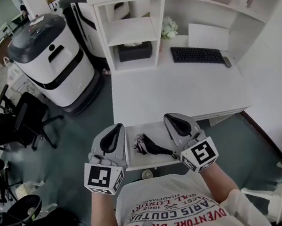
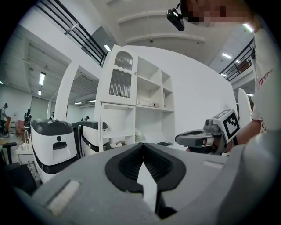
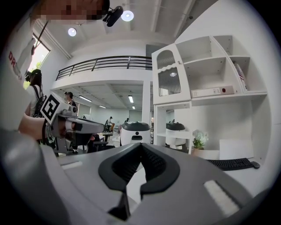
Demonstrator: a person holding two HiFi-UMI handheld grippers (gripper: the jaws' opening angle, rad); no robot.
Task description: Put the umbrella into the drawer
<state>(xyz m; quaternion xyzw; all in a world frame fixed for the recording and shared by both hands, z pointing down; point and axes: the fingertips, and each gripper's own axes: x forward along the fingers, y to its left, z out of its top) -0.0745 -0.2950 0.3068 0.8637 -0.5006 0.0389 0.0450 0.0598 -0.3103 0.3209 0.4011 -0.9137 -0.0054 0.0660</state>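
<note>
A folded black umbrella (image 1: pixel 150 145) lies inside the pulled-out white drawer (image 1: pixel 154 130) at the desk's front edge. My left gripper (image 1: pixel 117 127) hovers over the drawer's left side and my right gripper (image 1: pixel 169 116) over its right side, the umbrella between and below them. Both point forward, roughly level. In the left gripper view the left gripper (image 2: pixel 142 146) has its jaws shut with nothing between them, and the right gripper (image 2: pixel 199 139) shows beside it. In the right gripper view the right gripper (image 3: pixel 140 145) is likewise shut and empty. The umbrella is hidden in both gripper views.
Behind the drawer is a white desk (image 1: pixel 179 90) with a black keyboard (image 1: pixel 197 54), a shelf unit holding a black box (image 1: pixel 135 51), and flowers (image 1: pixel 169 28). A large white machine (image 1: pixel 54 59) and a black office chair (image 1: pixel 25 118) stand to the left.
</note>
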